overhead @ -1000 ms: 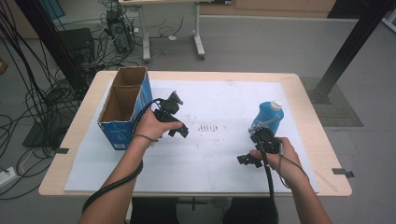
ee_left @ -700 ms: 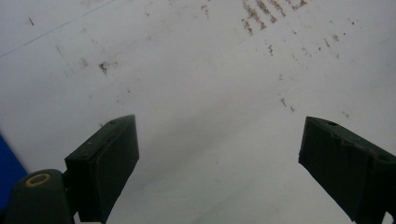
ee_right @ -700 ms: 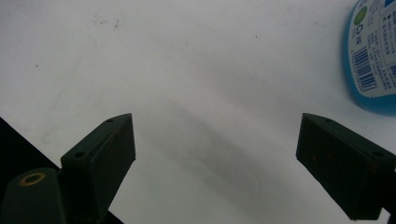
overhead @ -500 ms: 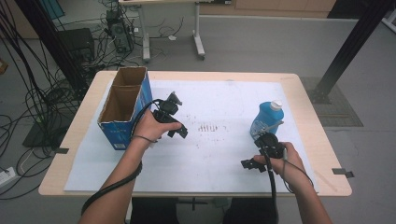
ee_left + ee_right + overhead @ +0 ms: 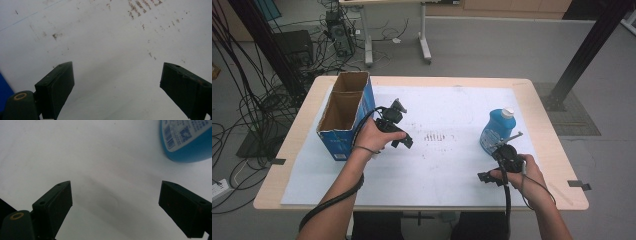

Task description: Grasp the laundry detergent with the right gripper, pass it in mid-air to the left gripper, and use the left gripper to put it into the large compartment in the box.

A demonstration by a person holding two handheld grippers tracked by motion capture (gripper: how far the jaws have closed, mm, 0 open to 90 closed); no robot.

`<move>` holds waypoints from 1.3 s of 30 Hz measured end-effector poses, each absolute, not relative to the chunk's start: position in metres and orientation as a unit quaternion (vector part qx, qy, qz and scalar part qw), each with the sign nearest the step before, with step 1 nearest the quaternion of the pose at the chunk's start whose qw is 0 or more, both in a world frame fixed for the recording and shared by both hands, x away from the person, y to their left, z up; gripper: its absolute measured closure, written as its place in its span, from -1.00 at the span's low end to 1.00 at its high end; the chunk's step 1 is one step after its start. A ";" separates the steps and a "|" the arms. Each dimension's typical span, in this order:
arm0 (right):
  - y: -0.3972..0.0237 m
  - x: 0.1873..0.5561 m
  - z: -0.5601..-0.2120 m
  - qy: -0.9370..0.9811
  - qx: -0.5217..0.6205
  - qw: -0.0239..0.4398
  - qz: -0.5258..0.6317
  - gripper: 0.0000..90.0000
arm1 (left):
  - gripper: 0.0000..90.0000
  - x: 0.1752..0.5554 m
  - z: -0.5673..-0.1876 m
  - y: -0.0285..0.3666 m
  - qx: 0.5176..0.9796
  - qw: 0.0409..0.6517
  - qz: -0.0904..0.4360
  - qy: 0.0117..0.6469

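A blue bottle point(image 5: 497, 131) with a white cap stands upright on the white sheet at the right; its base point(image 5: 186, 142) fills the upper right corner of the right gripper view. My right gripper point(image 5: 484, 177) sits just in front of the bottle, near the table's front edge, open and empty point(image 5: 116, 202). An open blue cardboard box point(image 5: 345, 115) stands at the left. My left gripper point(image 5: 404, 141) hovers beside the box's right side, open over bare sheet point(image 5: 117, 85), nothing between its jaws.
The white sheet point(image 5: 442, 165) covers most of the wooden table point(image 5: 552, 130); faint brown marks point(image 5: 434, 136) lie at its middle. Cables and stands crowd the floor behind and to the left of the table.
My right gripper has drawn back a little from the bottle toward the table's front edge. The left gripper has stayed put.
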State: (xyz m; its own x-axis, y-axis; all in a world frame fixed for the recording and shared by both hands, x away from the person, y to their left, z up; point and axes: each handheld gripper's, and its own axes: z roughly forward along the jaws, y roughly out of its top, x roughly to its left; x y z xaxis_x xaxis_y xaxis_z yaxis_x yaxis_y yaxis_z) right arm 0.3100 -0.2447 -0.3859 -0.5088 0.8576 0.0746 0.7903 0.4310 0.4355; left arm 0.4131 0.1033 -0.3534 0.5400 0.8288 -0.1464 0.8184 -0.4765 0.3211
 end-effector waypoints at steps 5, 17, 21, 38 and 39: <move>-0.255 0.311 -0.387 0.832 0.503 0.088 0.218 -0.74 | -0.73 0.411 -0.351 0.103 0.859 0.182 0.015 0.478; -0.276 0.316 -0.392 0.816 0.520 0.105 0.231 -0.74 | -0.72 0.406 -0.350 0.104 0.862 0.171 0.011 0.477; -0.282 0.320 -0.394 0.812 0.521 0.111 0.238 -0.74 | -0.72 0.404 -0.350 0.104 0.861 0.171 0.013 0.478; -0.297 0.335 -0.401 0.809 0.508 0.129 0.265 -0.75 | -0.73 0.405 -0.354 0.102 0.860 0.169 0.010 0.482; -0.297 0.335 -0.401 0.809 0.508 0.129 0.265 -0.75 | -0.73 0.405 -0.353 0.101 0.860 0.168 0.011 0.481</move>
